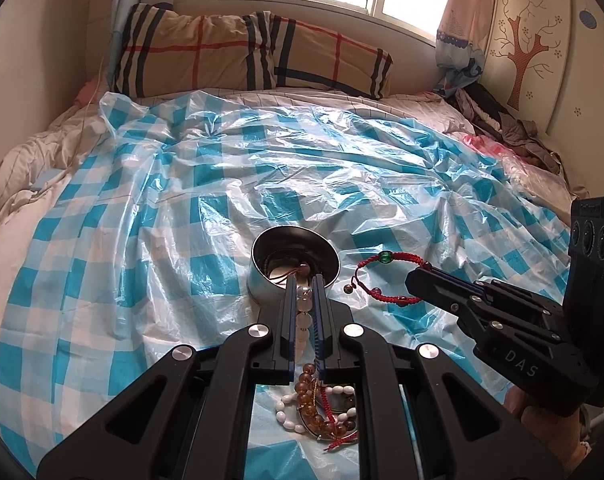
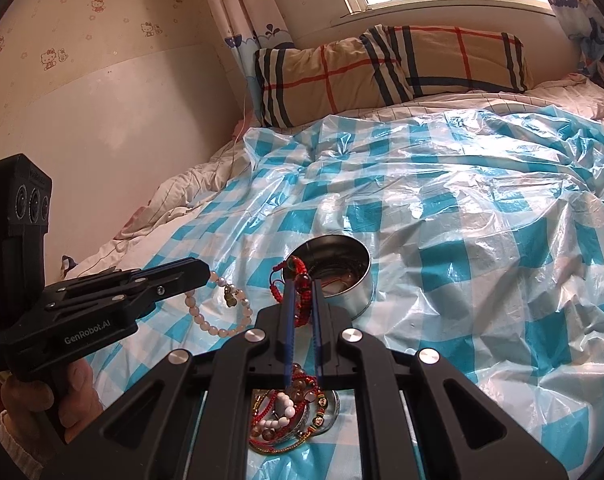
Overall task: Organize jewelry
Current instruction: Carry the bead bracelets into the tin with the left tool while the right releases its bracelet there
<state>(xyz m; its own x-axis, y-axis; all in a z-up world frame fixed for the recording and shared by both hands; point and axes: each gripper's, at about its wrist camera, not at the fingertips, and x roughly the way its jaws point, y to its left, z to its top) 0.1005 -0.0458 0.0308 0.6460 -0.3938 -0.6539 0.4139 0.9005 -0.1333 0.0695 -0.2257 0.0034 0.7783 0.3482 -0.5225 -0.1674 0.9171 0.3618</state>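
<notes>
Hiding much of the jewelry pile (image 1: pixel 318 408) behind black linkage in both wrist views; only beads and red cord showing through the frame gap, individual pieces hard to separate. Partly masking the contents of the metal tin (image 1: pixel 294 262) too: dark cords and a pale disc inside, no more to be made out.

Left gripper (image 1: pixel 304 280): jaws nearly closed, clamped on a pale bead bracelet (image 2: pixel 218 312), its loop dangling free below the tips in the right wrist view, level with the tin's near wall. Right gripper (image 2: pixel 302 284): jaws pinched narrowly on a red cord bracelet (image 1: pixel 382 280) with a green bead, hanging just beside the tin's rim.

Both held low over the blue checked plastic sheet (image 1: pixel 182 200) on the bed, angled toward each other, converging on the tin. Bare fingers (image 2: pixel 74 396) wrapped round the left handle; right hand cut off at the frame edge.
</notes>
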